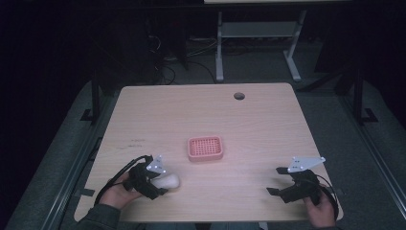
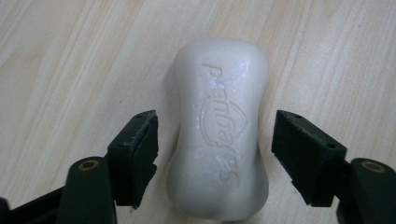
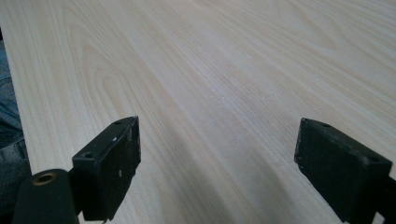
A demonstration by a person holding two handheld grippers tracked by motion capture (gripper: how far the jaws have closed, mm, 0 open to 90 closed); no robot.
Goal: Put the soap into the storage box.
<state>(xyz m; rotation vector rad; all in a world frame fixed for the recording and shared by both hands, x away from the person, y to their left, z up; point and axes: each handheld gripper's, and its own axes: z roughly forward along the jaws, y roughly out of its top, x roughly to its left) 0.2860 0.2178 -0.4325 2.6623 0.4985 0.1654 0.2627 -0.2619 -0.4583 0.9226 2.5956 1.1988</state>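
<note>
White soap bar [image 2: 219, 135], one, between open left gripper [image 2: 215, 154]; right gripper [image 3: 217, 163] wide.

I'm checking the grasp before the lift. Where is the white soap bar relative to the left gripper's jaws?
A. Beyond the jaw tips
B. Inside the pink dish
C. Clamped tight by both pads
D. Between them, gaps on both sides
D: in the left gripper view the soap bar lies between the jaws of the left gripper, with table showing on each side.

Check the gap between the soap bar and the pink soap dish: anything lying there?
Nothing. In the high view, bare wood of the table runs from the soap bar, which sits between the left gripper's open jaws, to the pink soap dish.
</note>
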